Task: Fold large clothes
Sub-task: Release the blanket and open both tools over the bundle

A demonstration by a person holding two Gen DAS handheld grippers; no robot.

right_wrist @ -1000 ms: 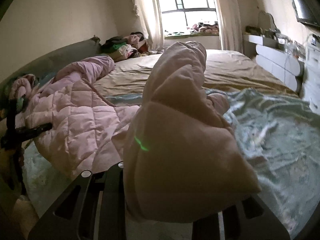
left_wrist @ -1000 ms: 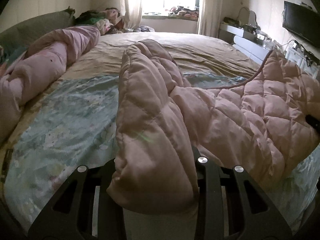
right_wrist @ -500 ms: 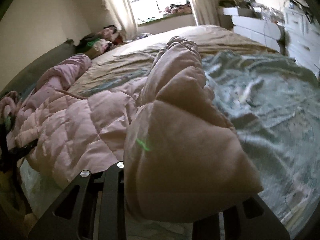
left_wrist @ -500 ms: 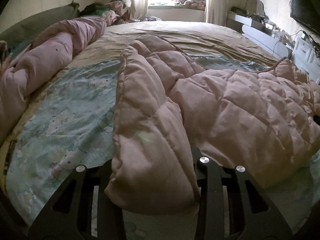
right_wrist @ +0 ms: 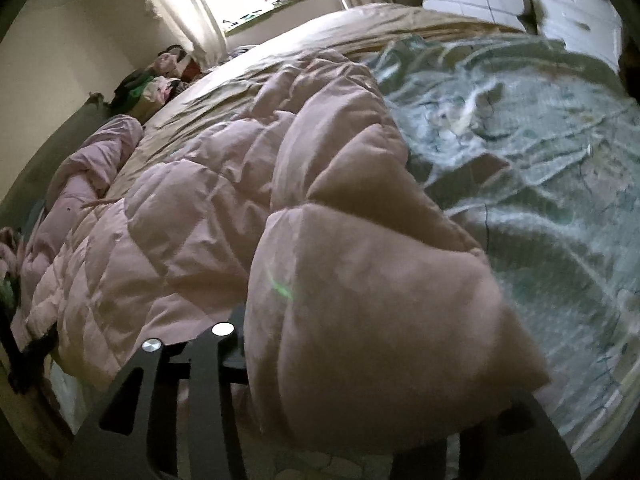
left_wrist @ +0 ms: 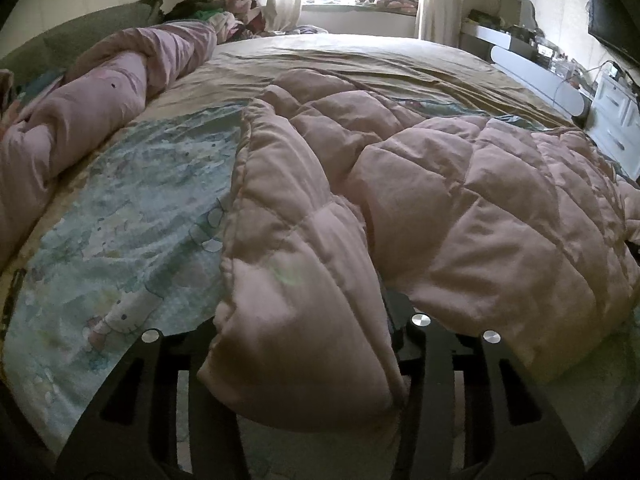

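Note:
A pale pink quilted down jacket (left_wrist: 460, 200) lies spread on the bed; it also shows in the right wrist view (right_wrist: 192, 216). My left gripper (left_wrist: 304, 344) is shut on one puffy end of the jacket, which bulges over the fingers and hides the tips. My right gripper (right_wrist: 360, 360) is shut on the other end of the jacket, and the fabric covers its right finger. Both held ends sit low, close to the patterned sheet.
The bed has a light blue cartoon-print sheet (left_wrist: 120, 220) and a tan sheet (left_wrist: 360, 56) beyond. A rolled pink duvet (left_wrist: 100, 92) lies along the left edge. A clothes pile (left_wrist: 224, 12) sits by the window. White drawers (left_wrist: 616, 116) and a TV stand to the right.
Both grippers have come down and forward with the jacket ends. The raised folds have dropped and the jacket now lies flatter on the bed.

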